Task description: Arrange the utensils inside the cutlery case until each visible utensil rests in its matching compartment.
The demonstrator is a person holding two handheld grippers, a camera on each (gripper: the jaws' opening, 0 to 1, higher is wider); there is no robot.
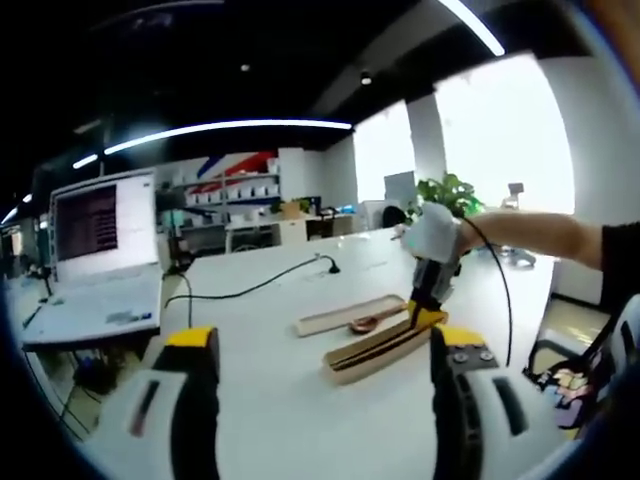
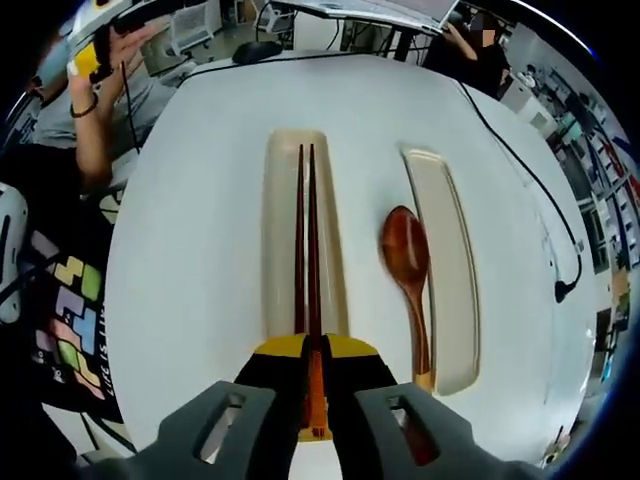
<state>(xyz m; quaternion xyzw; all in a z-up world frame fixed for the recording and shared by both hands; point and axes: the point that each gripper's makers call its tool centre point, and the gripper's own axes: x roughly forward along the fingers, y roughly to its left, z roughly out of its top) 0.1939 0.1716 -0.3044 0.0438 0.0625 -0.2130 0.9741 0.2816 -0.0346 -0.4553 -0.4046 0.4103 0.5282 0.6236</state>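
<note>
A pair of dark red chopsticks (image 2: 305, 230) lies lengthwise in a beige cutlery case tray (image 2: 275, 250). My right gripper (image 2: 312, 355) is shut on their near ends, at the tray's near end. A brown wooden spoon (image 2: 405, 255) lies on the table between this tray and a second beige tray (image 2: 450, 250), with its handle end against that tray's near corner. In the left gripper view the right gripper (image 1: 430, 295), held by a gloved hand, stands over the case (image 1: 380, 345). The spoon (image 1: 362, 323) and second tray (image 1: 345, 312) lie behind it. My left gripper (image 1: 325, 400) hangs open above the table.
An open laptop (image 1: 100, 240) stands at the white table's (image 1: 270, 400) left edge. A black cable (image 1: 250, 288) crosses the table behind the trays. A potted plant (image 1: 450, 190) stands at the far end. A person's arm (image 2: 100, 120) reaches past the table's left edge.
</note>
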